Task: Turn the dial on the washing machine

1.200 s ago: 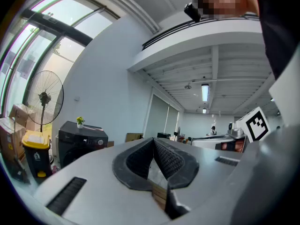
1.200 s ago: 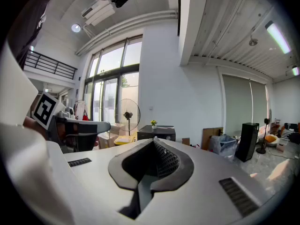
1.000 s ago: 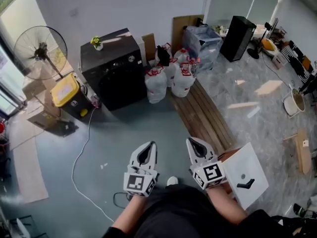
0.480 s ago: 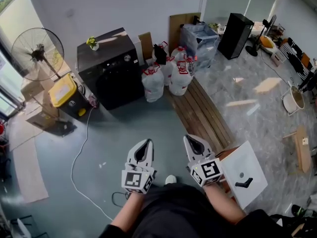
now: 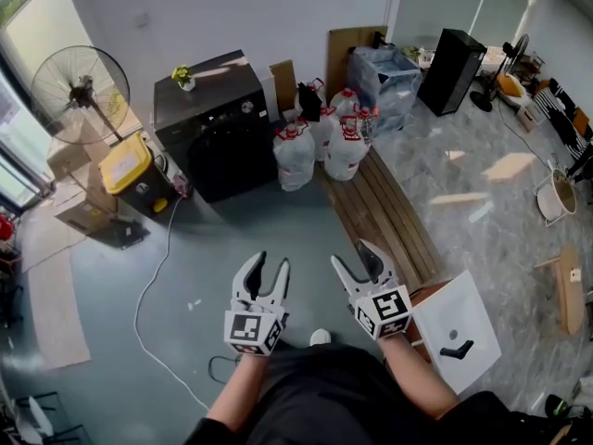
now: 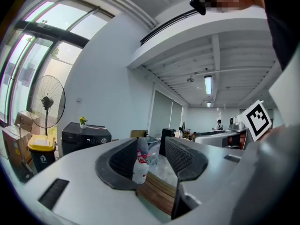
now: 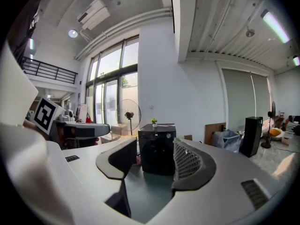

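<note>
Head view: the left hand-held gripper (image 5: 271,267) and right hand-held gripper (image 5: 356,260) have just been opened, empty, readied for the dial (image 5: 246,107) on the washer (image 5: 213,146), which is seen well apart across the floor (image 5: 232,235).

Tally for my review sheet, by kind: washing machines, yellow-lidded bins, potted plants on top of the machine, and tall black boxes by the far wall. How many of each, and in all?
Washing machine: 1
Yellow-lidded bin: 1
Potted plant: 1
Tall black box: 1
Total: 4
</note>
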Demonstrator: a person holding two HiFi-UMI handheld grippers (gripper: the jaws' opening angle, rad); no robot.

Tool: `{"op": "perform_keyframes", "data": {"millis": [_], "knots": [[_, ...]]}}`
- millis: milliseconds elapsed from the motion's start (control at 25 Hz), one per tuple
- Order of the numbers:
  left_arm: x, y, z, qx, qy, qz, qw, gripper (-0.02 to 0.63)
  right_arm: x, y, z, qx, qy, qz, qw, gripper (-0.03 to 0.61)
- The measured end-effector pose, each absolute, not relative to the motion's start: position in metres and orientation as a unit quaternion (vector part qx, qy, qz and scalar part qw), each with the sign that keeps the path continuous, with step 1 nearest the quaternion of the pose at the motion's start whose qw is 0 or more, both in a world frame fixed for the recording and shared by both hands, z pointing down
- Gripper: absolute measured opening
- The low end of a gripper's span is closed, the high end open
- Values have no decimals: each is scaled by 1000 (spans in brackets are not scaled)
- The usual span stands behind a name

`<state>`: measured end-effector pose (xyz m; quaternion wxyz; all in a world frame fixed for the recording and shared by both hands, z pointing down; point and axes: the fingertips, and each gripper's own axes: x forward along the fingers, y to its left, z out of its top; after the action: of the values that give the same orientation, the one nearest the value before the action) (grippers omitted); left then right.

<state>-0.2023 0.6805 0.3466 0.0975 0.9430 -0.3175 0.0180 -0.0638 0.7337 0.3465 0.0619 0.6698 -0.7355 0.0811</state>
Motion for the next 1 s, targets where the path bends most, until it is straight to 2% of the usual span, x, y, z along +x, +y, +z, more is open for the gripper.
{"op": "perform_keyframes", "data": {"millis": [280,480,1000], "knots": [[-203,681,349,937,-338,18,83,176,-65,724,355,649,-753,96,49,222],[-205,657,353,929,-356,20,98,175,-69,701,360,636,-763,106,46,222],[-169,512,380,932,-344,19,110,176,-45,555,373,637,-762,99,66,222]]}}
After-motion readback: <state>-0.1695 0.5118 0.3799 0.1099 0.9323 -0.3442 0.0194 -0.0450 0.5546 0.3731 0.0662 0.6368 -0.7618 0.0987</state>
